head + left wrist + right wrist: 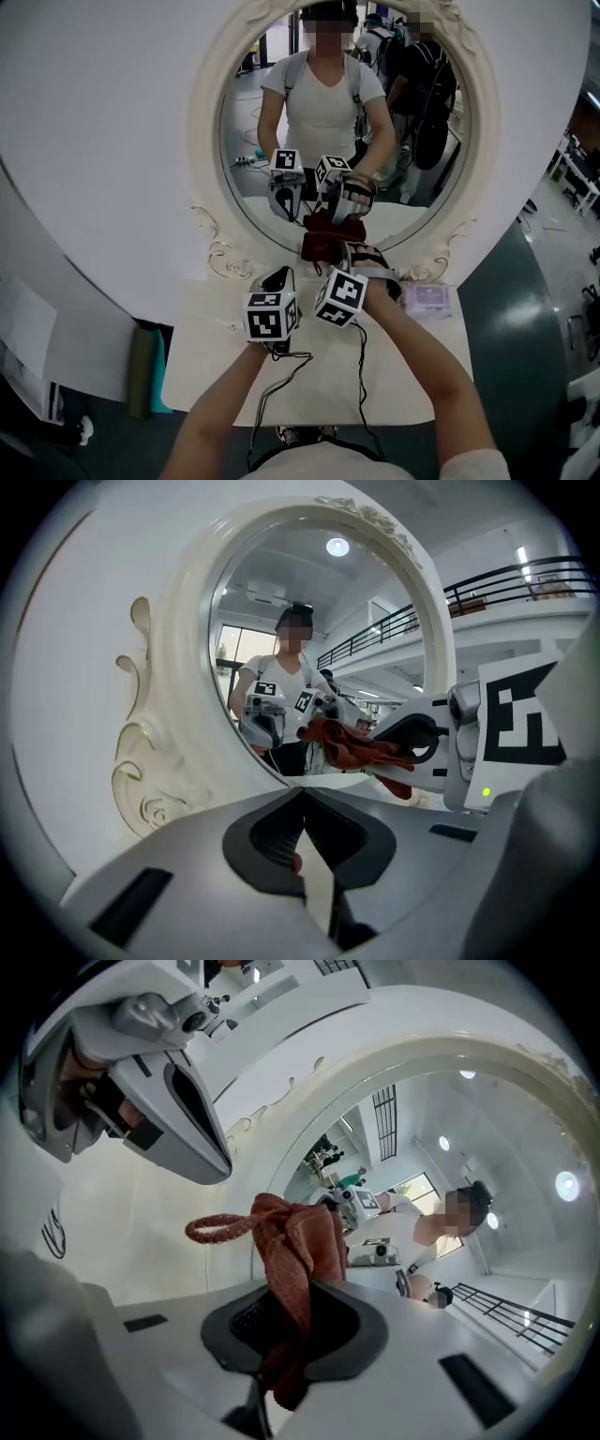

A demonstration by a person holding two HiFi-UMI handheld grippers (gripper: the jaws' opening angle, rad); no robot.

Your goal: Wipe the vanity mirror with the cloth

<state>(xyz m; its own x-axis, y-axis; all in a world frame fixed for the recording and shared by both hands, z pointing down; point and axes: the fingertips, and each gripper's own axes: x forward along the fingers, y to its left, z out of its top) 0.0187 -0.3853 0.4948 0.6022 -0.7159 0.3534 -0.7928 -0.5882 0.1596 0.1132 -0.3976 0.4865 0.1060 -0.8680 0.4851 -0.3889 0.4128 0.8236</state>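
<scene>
A round vanity mirror [328, 112] in an ornate cream frame [206, 122] stands upright on a white table [412, 375]. My right gripper [349, 251] is shut on a dark red cloth [323, 246] and holds it at the bottom of the glass, near the lower frame. In the right gripper view the cloth [295, 1241] bunches up out of the jaws, a loop sticking out to the left. My left gripper [278, 278] hovers just left of the right one, before the lower frame; its jaws are shut with nothing visible between them [302, 803]. The glass reflects both grippers and the cloth.
A small clear box [428, 300] sits on the table to the right of the mirror's base. Thin cables [281, 384] hang from the grippers over the table's near part. A green object [150, 370] stands on the floor off the table's left edge.
</scene>
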